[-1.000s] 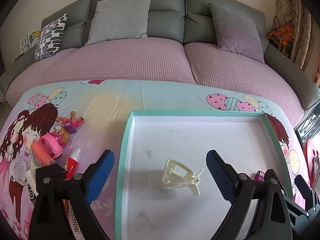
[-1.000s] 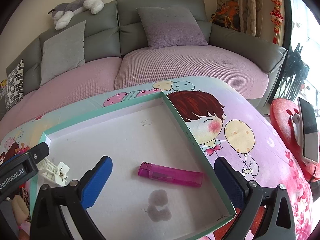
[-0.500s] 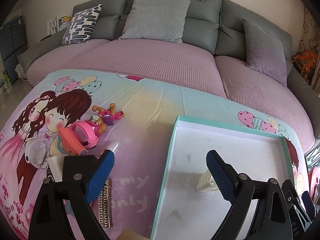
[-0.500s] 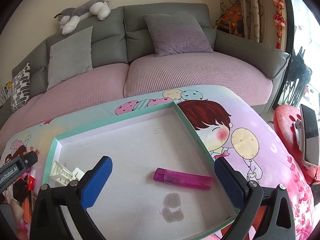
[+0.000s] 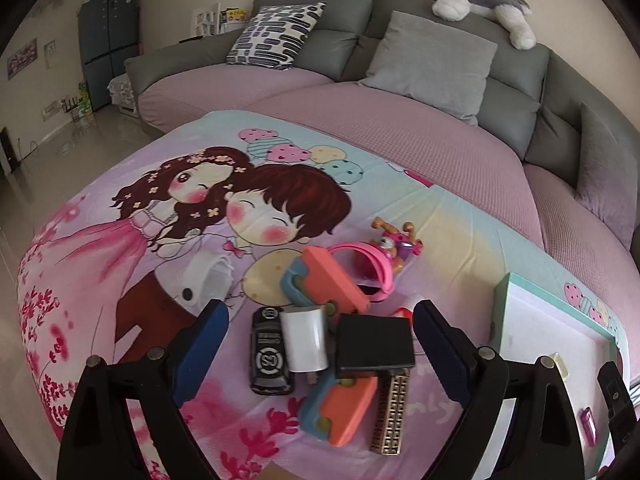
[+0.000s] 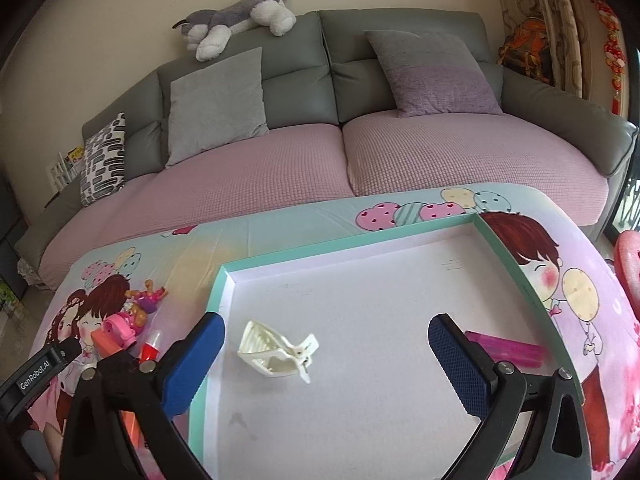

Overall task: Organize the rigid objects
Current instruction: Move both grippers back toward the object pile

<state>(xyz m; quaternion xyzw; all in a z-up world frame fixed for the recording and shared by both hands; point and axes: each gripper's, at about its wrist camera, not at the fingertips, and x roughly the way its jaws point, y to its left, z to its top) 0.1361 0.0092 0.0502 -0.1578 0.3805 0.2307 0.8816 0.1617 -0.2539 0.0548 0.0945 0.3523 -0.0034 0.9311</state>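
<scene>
The left gripper (image 5: 320, 344) is hanging over the heap of small things with its jaws spread wide and nothing between them, which reads as lining up for the next pick. Just below it are lying a black toy car (image 5: 270, 354), a white charger (image 5: 305, 338) and a black box (image 5: 374, 342), overlapping one another, with an orange and blue toy (image 5: 340, 408) and a brass harmonica (image 5: 392, 414) nearer the camera. A little farther are sitting a pink watch (image 5: 368, 268), a small pink figure (image 5: 396, 242) and a white cup (image 5: 200, 280). All of it is bunched at the left of the tray, likely the unsorted stock.

The right gripper (image 6: 326, 356) is pointing down into the tray (image 6: 224, 280), jaws released and empty. A white hair clip (image 6: 276, 350) is lying on the tray floor between the fingers, and a pink lighter (image 6: 504, 348) is resting near the right wall, partly hidden by a finger; these seem to be the sorted pieces. A dark smudge is marking the floor nearer the camera.

The tray and heap are sitting on a cartoon tablecloth (image 5: 160, 208) with two children and balloons. Beyond it a grey sofa (image 6: 400, 76) with a pink cover is curving round, carrying grey cushions, a patterned pillow (image 5: 276, 36) and a plush husky (image 6: 236, 16) on its back. Curtains are hanging at the far right
</scene>
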